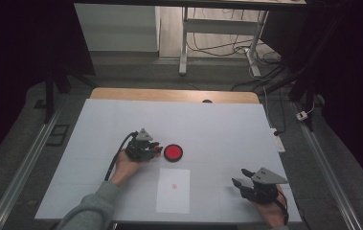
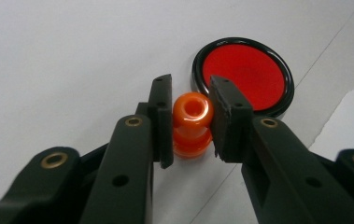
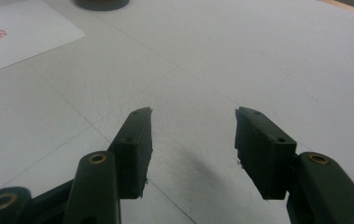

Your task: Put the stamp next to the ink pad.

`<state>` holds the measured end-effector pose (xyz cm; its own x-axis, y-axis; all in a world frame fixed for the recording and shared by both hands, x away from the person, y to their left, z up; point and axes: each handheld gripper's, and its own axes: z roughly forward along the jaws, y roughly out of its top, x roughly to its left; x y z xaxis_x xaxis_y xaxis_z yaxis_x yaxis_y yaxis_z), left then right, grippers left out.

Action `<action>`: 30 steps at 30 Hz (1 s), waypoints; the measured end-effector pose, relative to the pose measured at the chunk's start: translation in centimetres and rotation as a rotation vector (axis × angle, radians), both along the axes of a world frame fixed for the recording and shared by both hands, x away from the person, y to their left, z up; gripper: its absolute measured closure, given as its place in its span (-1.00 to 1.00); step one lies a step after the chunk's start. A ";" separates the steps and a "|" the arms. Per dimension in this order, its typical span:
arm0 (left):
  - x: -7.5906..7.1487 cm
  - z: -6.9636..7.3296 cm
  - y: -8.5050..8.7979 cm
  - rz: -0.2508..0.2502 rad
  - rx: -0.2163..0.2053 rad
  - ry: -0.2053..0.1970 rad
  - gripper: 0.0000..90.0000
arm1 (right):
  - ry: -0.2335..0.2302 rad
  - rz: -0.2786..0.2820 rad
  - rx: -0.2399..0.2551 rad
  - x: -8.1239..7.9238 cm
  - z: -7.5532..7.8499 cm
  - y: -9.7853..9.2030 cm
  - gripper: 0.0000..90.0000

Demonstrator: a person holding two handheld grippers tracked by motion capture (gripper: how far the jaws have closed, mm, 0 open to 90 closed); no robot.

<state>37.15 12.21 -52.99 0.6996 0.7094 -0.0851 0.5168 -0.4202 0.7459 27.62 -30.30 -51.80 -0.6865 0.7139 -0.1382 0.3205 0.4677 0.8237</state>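
Note:
An orange knob-shaped stamp (image 2: 192, 122) stands upright between the jaws of my left gripper (image 2: 191, 88), whose pads press on its two sides. Just beyond it lies a round red ink pad (image 2: 243, 74) in a black case. In the high view the left gripper (image 1: 157, 149) sits immediately left of the ink pad (image 1: 173, 152). A white sheet of paper (image 1: 173, 190) with a small red stamp mark (image 1: 174, 186) lies in front of the pad. My right gripper (image 1: 239, 176) rests low at the table's near right, open (image 3: 193, 112) with nothing between its jaws.
The white table top (image 1: 217, 124) has a wooden far edge (image 1: 169, 94). In the right gripper view the paper (image 3: 20, 32) lies at upper left and the ink pad's dark case (image 3: 101, 3) at the top edge. Metal desk legs and cables are on the floor beyond.

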 end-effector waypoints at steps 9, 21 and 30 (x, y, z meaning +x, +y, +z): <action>-0.5 0.8 0.2 -0.015 -0.034 -0.036 0.02 | 0.000 0.003 -0.001 0.1 0.0 0.0 0.02; -3.1 3.2 2.7 0.012 -0.122 -0.051 -0.29 | 0.000 0.015 -0.001 0.3 0.0 0.4 0.01; -6.6 3.4 4.0 -0.018 -0.089 -0.056 -0.29 | 0.001 0.032 0.004 0.8 0.0 0.7 0.01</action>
<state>30.59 16.22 -49.55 0.7173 0.6884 -0.1076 0.4665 -0.3598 0.8081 28.42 -29.60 -51.85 -0.7089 0.6923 -0.1347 0.3067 0.4746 0.8250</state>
